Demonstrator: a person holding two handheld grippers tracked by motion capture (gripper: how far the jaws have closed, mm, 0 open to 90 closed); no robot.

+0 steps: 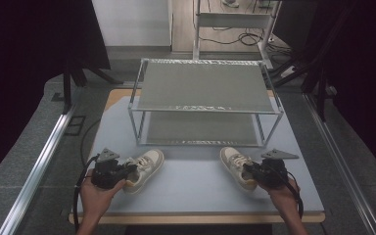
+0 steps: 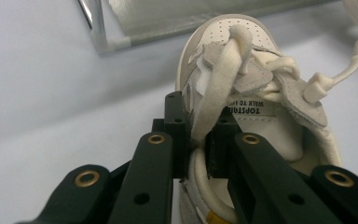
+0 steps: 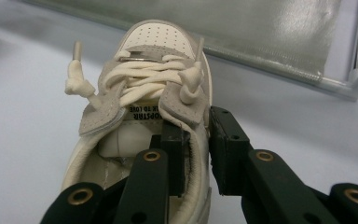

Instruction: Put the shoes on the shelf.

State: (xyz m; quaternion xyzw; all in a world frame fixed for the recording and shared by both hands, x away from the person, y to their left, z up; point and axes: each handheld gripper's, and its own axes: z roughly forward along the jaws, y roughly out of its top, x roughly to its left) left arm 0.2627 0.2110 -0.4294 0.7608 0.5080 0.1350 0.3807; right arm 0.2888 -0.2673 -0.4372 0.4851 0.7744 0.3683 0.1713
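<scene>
Two cream sneakers lie on the pale blue table (image 1: 191, 188), toes toward the rack. The left sneaker (image 1: 148, 163) (image 2: 228, 35) has my left gripper (image 1: 131, 170) (image 2: 198, 128) shut on its near side wall at the collar, with a strand of lace caught between the jaws. The right sneaker (image 1: 234, 163) (image 3: 158, 37) is held the same way: my right gripper (image 1: 249, 169) (image 3: 198, 135) is shut on its side wall, one jaw inside the shoe and one outside. Both sneakers rest on the table. A hand holds each gripper from the near edge.
A two-tier metal rack (image 1: 205, 110) (image 2: 103, 43) (image 3: 307, 74) with mesh shelves stands at the middle of the table, just beyond the sneakers. Aluminium rails (image 1: 39, 161) run along both sides of the table. Cables lie on the floor behind.
</scene>
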